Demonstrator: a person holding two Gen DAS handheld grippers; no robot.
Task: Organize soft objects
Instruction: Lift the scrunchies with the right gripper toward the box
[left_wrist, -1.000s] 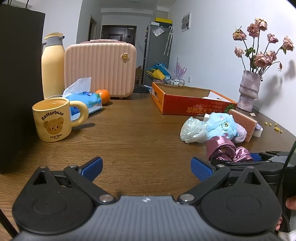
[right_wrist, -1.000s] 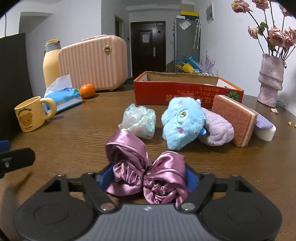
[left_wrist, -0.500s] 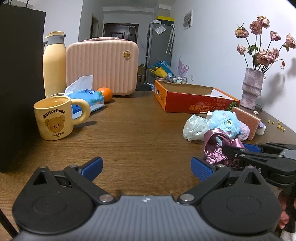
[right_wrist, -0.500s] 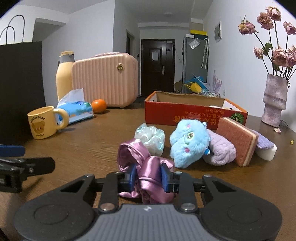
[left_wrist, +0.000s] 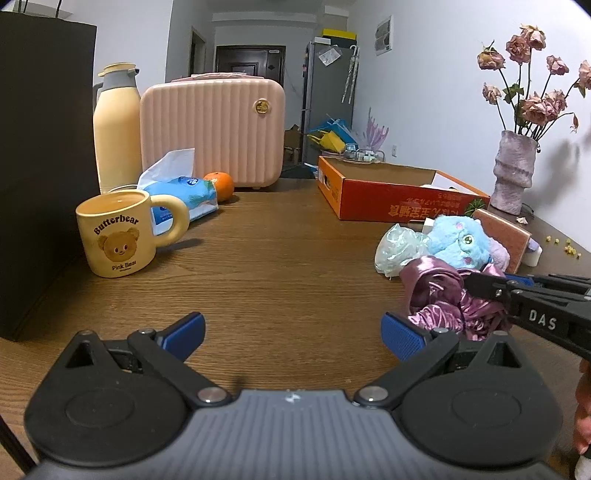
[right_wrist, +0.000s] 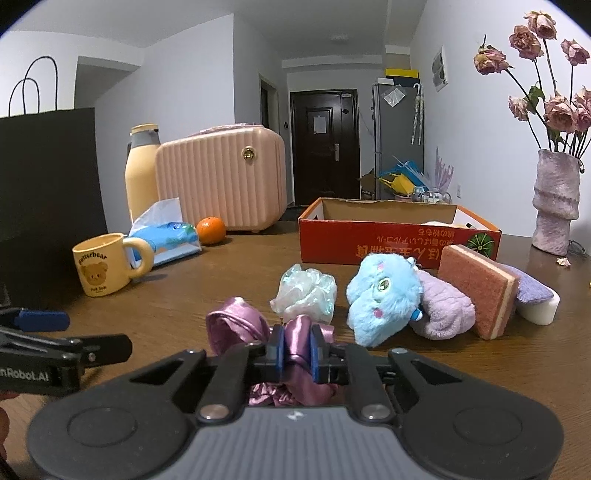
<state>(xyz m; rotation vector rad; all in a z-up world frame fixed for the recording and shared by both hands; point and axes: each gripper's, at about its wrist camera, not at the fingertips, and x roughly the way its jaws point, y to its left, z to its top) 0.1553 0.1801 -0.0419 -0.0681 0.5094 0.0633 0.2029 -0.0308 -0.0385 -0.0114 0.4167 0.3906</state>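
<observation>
My right gripper (right_wrist: 296, 349) is shut on a purple satin scrunchie (right_wrist: 236, 326) and holds it above the wooden table; the scrunchie also shows in the left wrist view (left_wrist: 441, 295). Beyond it lie a pale green scrunchie (right_wrist: 304, 293), a blue plush toy (right_wrist: 382, 299), a lilac fuzzy sock (right_wrist: 445, 310) and a pink sponge (right_wrist: 478, 291). An open orange cardboard box (right_wrist: 399, 242) stands behind them. My left gripper (left_wrist: 293, 334) is open and empty, low over the table to the left of the right gripper.
A yellow bear mug (left_wrist: 118, 234), a tissue pack (left_wrist: 181, 195), an orange (left_wrist: 221, 185), a yellow flask (left_wrist: 117, 129) and a pink case (left_wrist: 214, 129) stand at the left and back. A black bag (left_wrist: 37, 166) is at far left. A vase of dried roses (right_wrist: 556, 201) is at right.
My right gripper has closed on the purple scrunchie and lifted it off the table. The left gripper has stayed open and nearly still.
</observation>
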